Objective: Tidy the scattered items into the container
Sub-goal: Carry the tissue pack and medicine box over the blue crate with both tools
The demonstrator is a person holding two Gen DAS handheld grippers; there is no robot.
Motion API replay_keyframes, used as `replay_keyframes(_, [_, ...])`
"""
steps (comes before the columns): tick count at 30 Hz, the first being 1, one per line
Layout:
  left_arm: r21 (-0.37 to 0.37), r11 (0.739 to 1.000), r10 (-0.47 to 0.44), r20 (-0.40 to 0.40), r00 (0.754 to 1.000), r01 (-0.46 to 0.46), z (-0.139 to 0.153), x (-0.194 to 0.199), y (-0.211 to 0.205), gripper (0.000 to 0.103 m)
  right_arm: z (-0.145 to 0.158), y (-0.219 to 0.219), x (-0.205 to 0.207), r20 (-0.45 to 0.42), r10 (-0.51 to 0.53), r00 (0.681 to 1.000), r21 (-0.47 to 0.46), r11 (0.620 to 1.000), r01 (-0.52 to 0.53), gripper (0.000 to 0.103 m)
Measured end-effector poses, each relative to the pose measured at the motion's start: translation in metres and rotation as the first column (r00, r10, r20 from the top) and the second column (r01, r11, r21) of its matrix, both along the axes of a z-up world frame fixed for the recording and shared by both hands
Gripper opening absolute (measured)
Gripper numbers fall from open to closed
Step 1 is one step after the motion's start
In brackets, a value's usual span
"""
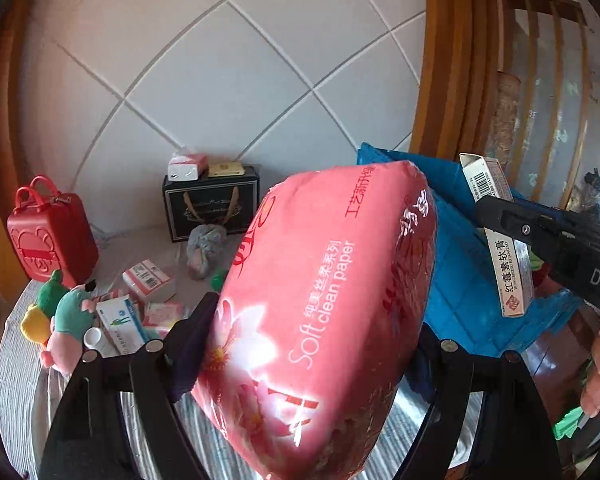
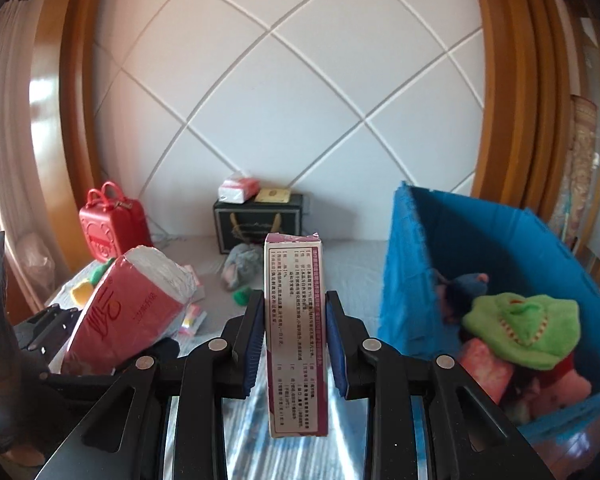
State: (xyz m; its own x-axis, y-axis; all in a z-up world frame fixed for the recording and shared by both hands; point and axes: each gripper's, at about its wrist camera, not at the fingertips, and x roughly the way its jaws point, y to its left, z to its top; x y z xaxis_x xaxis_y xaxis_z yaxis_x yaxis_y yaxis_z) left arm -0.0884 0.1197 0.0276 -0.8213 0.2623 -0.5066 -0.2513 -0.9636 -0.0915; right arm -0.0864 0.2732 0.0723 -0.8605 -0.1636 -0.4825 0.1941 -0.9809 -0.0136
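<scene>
Left gripper [image 1: 316, 344] is clamped on a pink tissue pack [image 1: 324, 312], jaws wide around its sides, pack tilted and lifted off the striped bedcover [image 2: 236, 432]. Right gripper [image 2: 293, 340] is closed on a narrow medicine box [image 2: 296, 336], pads pressing both long faces, box upright with its open top flap showing. Both items are in the air, not in the bin. Blue bin [image 2: 412, 264] sits to the right, already holding a green plush [image 2: 520, 328] and other soft toys. Still scattered on the bed: small boxes [image 1: 148, 280], plush toys [image 1: 64, 312], a grey plush [image 1: 204, 252]. Red case [image 1: 52, 236] and black gift bag [image 1: 212, 204] stand against the headboard.
</scene>
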Motion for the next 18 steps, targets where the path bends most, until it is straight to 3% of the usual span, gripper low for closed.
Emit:
replay_keyframes(7, [0.011,0.991,-0.128,-0.109,0.986,0.130,0.047,-0.014,0.136,0.081,0.026,0.131,0.004,-0.067,-0.141,0.988,0.000,0.990,0.141,0.028])
replay_keyframes(10, [0.014,0.986,-0.163,-0.090,0.983,0.165,0.057,-0.032,0.202,0.081,0.031,0.191,-0.005,-0.055,-0.164,0.985,0.018,0.986,0.165,0.028])
replay_keyframes(14, [-0.029,0.984,-0.176,0.062,0.983,0.178,0.034,-0.065,0.277,0.081,0.019,0.259,-0.027,0.006,-0.189,0.982,0.032,0.982,0.188,0.028])
replay_keyframes(18, [-0.076,0.984,-0.138,0.240,0.961,0.160,-0.005,-0.090,0.318,0.082,-0.007,0.312,-0.045,0.087,-0.205,0.975,0.009,0.979,0.205,0.028])
